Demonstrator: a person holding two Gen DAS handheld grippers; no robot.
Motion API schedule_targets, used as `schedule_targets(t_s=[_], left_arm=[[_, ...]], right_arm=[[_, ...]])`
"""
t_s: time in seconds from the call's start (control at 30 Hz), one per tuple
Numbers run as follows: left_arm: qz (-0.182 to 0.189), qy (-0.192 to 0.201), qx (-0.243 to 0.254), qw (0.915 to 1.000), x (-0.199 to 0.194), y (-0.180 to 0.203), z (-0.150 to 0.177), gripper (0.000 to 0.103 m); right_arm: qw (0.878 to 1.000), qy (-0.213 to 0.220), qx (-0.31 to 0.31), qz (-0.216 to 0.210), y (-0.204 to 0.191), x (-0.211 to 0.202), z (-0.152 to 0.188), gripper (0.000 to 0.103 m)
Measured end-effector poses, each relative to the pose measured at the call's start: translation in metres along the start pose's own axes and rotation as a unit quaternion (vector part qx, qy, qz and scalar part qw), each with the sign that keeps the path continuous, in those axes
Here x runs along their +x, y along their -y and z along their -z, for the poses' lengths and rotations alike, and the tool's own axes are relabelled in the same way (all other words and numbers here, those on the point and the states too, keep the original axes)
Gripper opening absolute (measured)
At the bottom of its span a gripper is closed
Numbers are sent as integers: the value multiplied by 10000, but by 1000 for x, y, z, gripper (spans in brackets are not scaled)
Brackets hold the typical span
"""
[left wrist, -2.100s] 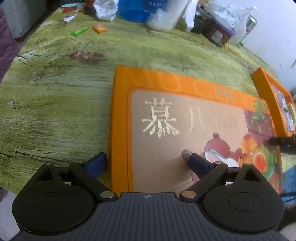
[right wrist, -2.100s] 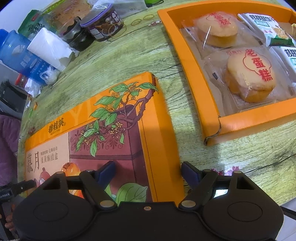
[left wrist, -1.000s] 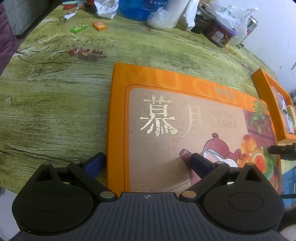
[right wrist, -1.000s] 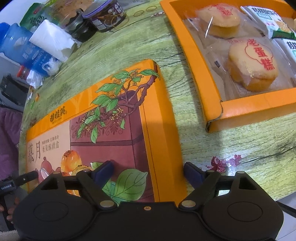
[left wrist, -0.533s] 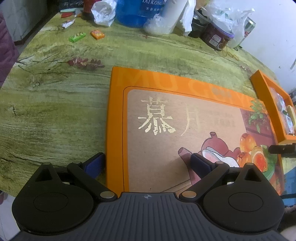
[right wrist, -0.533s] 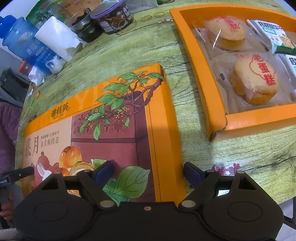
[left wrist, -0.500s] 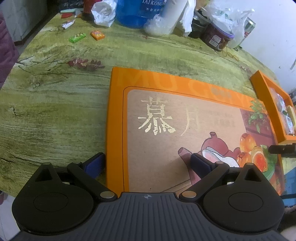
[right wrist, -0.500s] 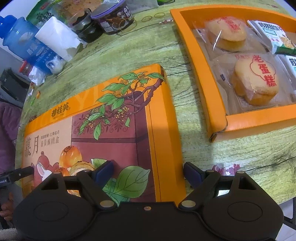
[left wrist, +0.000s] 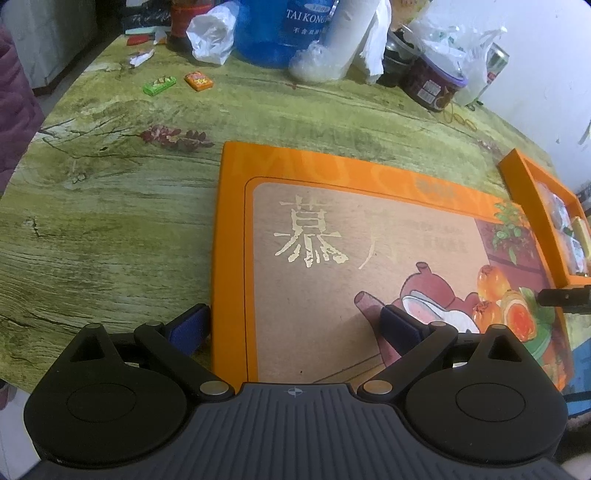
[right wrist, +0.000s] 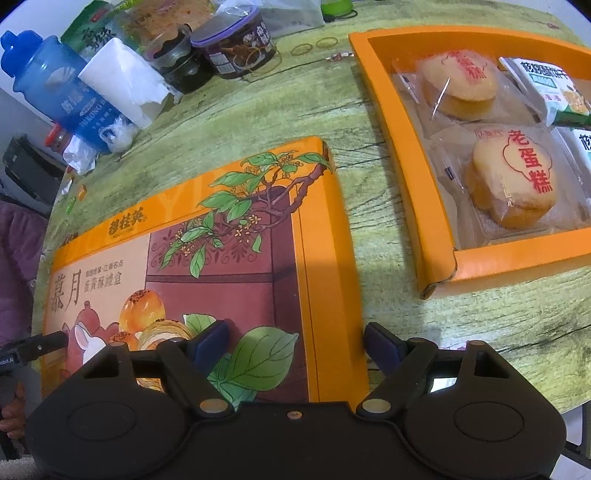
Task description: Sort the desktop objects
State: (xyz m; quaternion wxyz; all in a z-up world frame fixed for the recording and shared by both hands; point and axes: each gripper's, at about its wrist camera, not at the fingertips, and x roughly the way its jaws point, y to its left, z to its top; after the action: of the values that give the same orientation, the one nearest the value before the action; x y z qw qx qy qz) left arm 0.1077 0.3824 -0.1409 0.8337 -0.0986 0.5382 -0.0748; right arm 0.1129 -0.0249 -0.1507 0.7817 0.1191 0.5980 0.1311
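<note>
A flat orange box lid (left wrist: 332, 258) (right wrist: 229, 258) with gold characters and printed pastries lies on the green wood-grain table. My left gripper (left wrist: 293, 326) straddles the lid's left edge, one pad outside the side wall and one over the printed top. It is open. My right gripper (right wrist: 295, 341) straddles the lid's right edge the same way. Its jaws are closing with that edge between them, and the pads do not press on it. To the right stands the orange box tray (right wrist: 417, 177) (left wrist: 517, 173), holding wrapped cakes (right wrist: 513, 184) and biscuit packets (right wrist: 543, 85).
A blue water jug (left wrist: 280, 29), paper roll (right wrist: 122, 85), jars (right wrist: 236, 44) and plastic bags (left wrist: 212, 33) crowd the table's back edge. Small green (left wrist: 159, 85) and orange (left wrist: 198, 80) packets lie back left. A purple sleeve (right wrist: 14, 251) is at the left.
Both grippers have stayed at the lid's two ends. The right gripper's fingers have drawn slightly closer together around the lid's right edge.
</note>
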Motion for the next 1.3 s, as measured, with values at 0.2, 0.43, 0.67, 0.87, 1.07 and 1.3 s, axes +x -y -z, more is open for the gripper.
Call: schedule_targets(t_s=[0.2, 0.43, 0.67, 0.87, 1.07, 1.3], left_arm=[[-33, 101, 44, 9999, -5, 0, 0, 98], [-41, 181, 73, 9998, -8, -1, 0, 98], [-37, 263, 110, 9996, -12, -1, 0, 98], [-43, 342, 122, 9993, -16, 0, -1, 98], [-53, 439, 128, 9989, -20, 1, 0, 98], [-74, 541, 115, 9984, -25, 2, 0, 98]], right_arm=[[10000, 44, -25, -12, -2, 0, -1, 78], [9999, 100, -39, -35, -4, -2, 0, 77], [9998, 175, -72, -38, -5, -4, 0, 77], [9997, 230, -102, -35, -7, -6, 1, 77], [9994, 311, -149, -45, -9, -10, 1, 77], [9991, 378, -202, -63, -12, -13, 0, 77]])
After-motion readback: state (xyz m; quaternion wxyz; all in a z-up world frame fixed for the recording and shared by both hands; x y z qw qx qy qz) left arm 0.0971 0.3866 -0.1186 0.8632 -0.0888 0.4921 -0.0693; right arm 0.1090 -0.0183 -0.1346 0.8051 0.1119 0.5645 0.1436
